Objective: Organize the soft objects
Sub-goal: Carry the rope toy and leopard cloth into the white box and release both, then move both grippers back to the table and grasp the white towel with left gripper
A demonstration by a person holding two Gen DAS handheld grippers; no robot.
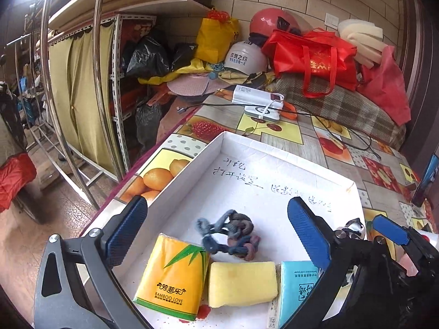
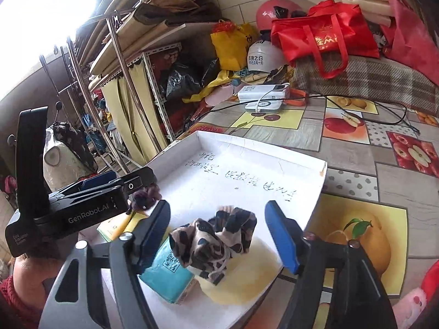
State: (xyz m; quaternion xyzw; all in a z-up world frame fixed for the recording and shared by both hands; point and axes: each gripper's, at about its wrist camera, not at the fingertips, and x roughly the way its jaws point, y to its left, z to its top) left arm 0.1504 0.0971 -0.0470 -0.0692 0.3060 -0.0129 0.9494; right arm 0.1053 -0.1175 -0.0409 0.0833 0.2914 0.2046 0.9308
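Hovering with fingers spread wide, the right gripper (image 2: 219, 235) framed a leopard-print scrunchie (image 2: 216, 242) lying loose in the white box (image 1: 189, 175) on the counter (image 2: 351, 148), overlapping the teal tissue pack (image 2: 167, 277). Likewise parted and empty, the left gripper (image 1: 216, 230) hung above the braided cord (image 1: 229, 234). Better done by lowering squarely and pinching only fabric, sparing the pack.

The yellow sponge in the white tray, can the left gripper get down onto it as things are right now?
Probably yes. The left gripper is open above the tray, and the sponge lies uncovered between the yellow tissue pack and the blue tissue pack. Those neighbours sit close, so fingers may nudge them.
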